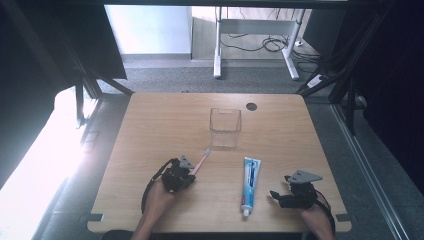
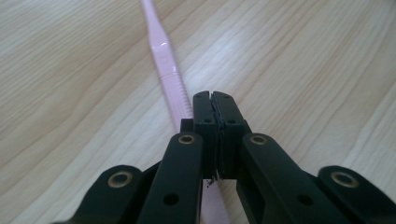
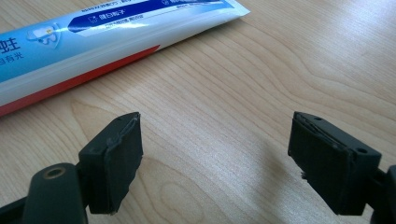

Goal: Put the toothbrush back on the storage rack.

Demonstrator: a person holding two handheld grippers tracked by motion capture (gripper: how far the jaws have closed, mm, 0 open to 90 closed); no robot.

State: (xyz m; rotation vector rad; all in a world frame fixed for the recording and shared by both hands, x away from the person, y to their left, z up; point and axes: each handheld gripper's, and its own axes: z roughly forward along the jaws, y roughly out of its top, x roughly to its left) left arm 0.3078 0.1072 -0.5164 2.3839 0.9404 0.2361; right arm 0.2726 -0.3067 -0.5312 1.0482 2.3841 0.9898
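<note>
Nearest the high camera, at the tabletop's (image 1: 150, 210) near edge, two forearms come in, each hand carrying a gripper. The left gripper (image 1: 186, 172) has its jaws together, clamped on the handle of a pink toothbrush (image 1: 201, 160); in the left gripper view the handle (image 2: 168, 79) passes beneath and between the shut pads and runs on over the wood, its bristle end aimed toward the middle of the tabletop. The right gripper (image 1: 279, 196) rests near the right near corner with its jaws well apart and nothing between them; the right gripper view shows bare wood in the gap.

Judging from this, the step in hand is the pick-up of the toothbrush, and the likely goal is the clear plastic cup (image 1: 225, 126) standing upright beyond it, toward the far edge. The next move would call for lifting the brush, tipping it upright and lowering it through the cup's open top without knocking the light cup over.

A toothpaste tube (image 1: 250, 184) lies flat just left of the right gripper, cap toward the near edge. Nothing lies between toothbrush and cup.
</note>
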